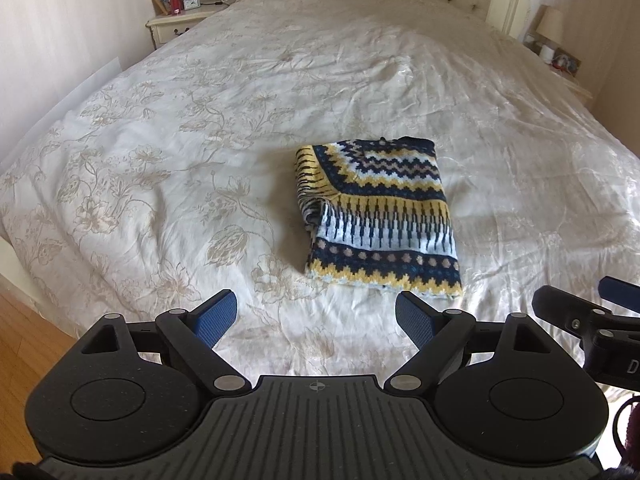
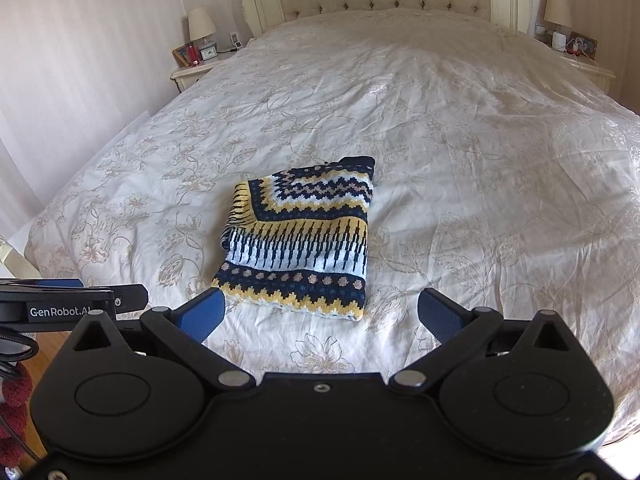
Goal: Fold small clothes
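Both grippers tilt down over the bed's near edge, side by side. The left gripper (image 1: 316, 322) gapes wide, empty; so does the right gripper (image 2: 322, 316). Just beyond lies the folded patterned sweater (image 2: 304, 240), flat on the floral bedspread (image 1: 160, 168).

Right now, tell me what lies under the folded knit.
The folded knit rests directly on the floral bedspread. Anything tucked inside its folds or beneath it is covered and cannot be seen.
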A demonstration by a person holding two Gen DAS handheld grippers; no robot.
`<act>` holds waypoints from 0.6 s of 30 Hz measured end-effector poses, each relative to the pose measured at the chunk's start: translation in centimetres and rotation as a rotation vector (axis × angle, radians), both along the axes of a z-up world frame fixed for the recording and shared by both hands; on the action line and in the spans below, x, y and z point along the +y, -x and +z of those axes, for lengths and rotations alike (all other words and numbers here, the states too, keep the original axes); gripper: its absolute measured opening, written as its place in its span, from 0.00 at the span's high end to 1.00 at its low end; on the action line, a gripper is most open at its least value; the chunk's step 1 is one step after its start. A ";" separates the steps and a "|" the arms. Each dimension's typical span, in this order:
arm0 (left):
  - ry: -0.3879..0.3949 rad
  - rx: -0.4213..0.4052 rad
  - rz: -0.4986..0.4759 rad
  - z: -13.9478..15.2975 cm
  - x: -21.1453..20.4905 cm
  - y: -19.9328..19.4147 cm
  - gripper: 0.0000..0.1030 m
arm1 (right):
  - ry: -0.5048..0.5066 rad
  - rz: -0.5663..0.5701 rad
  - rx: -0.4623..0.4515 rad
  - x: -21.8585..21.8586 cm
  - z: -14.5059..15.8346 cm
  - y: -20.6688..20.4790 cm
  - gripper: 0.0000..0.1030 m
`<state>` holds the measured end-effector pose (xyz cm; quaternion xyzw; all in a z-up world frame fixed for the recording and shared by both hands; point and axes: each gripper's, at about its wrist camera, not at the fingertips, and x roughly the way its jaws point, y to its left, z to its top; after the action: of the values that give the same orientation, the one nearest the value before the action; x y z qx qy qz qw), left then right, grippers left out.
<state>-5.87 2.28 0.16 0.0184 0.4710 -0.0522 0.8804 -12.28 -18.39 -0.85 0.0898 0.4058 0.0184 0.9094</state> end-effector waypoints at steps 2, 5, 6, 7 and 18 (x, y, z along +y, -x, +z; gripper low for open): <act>0.002 0.003 -0.002 -0.1 0.0 0.1 0.16 | 0.002 0.001 -0.003 0.2 0.0 0.1 0.01; 0.003 0.008 -0.005 -0.3 -0.1 0.2 0.16 | 0.000 -0.002 -0.006 0.4 0.1 0.1 0.01; 0.004 0.011 -0.006 -0.4 -0.1 0.3 0.16 | -0.001 -0.003 -0.007 0.4 0.1 0.1 0.01; 0.004 0.013 -0.007 -0.4 -0.2 0.2 0.16 | -0.002 -0.004 -0.007 0.4 0.1 0.1 0.01; 0.000 0.033 -0.010 -1.0 -0.5 -0.5 0.16 | -0.011 -0.018 0.011 0.2 -0.5 -0.3 0.01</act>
<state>-5.41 1.80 -0.84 0.0196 0.4851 -0.0569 0.8724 -11.93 -18.19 -1.30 0.0985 0.4097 0.0119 0.9068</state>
